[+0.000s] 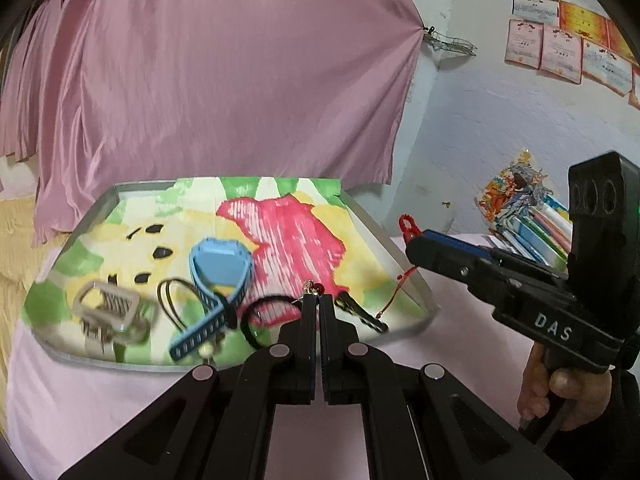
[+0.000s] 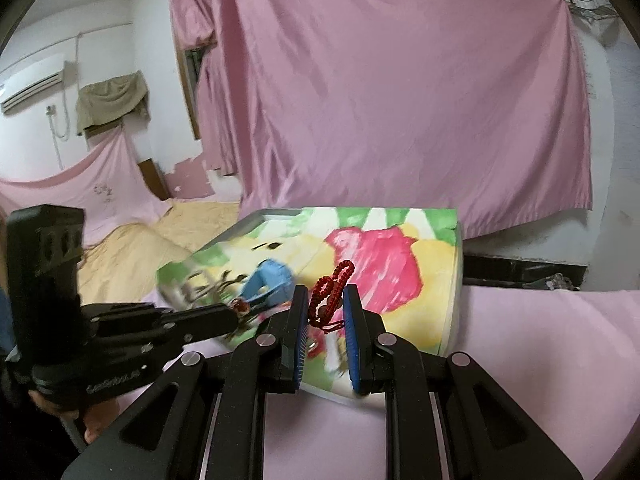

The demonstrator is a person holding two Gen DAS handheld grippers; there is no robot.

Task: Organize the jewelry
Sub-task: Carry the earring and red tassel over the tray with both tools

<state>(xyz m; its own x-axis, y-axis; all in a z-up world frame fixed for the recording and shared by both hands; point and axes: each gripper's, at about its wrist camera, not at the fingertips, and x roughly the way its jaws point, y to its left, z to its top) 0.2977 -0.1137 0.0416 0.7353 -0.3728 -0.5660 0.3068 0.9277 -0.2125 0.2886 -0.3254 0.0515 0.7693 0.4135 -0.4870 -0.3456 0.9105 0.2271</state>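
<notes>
Black linkage arms fill the foreground of both wrist views. Beyond them, a pink curtain (image 1: 224, 80) hangs across the back wall, and a pink cloth (image 1: 120, 408) covers the worktop.

On that cloth sits a metal-rimmed tray (image 1: 394, 240), its floor lined w/ a painted sheet in red, yellow and green. Scattered on the near half of the tray: a light blue watch (image 1: 218, 268) w/ its perforated strap trailing toward the camera, a beige hair claw clip (image 1: 110, 308) at left, a thin dark wire loop (image 1: 170, 300) betw. the two, a black hair tie (image 1: 260, 316) by the left gripper's tips, and a dark clip (image 1: 360, 312) near the right rim (detail blurred).

Left gripper (image 1: 317, 300) is nearly closed, its jaws pinching a small charm (image 1: 310, 289) above the tray's near edge; the right wrist view shows it as a reddish bead (image 2: 241, 306) at the tips.

Right gripper (image 2: 326, 300) is at a narrow gap, clamped on a red beaded bracelet (image 2: 334, 290) whose loop stands up betw. the blue pads (image 2: 352, 332), held over the tray's right side. A thin red cord (image 1: 394, 292) dangles below it to the tray.

Books and papers (image 1: 528, 224) stack by the far right wall, certificates (image 1: 560, 44) pinned above.
</notes>
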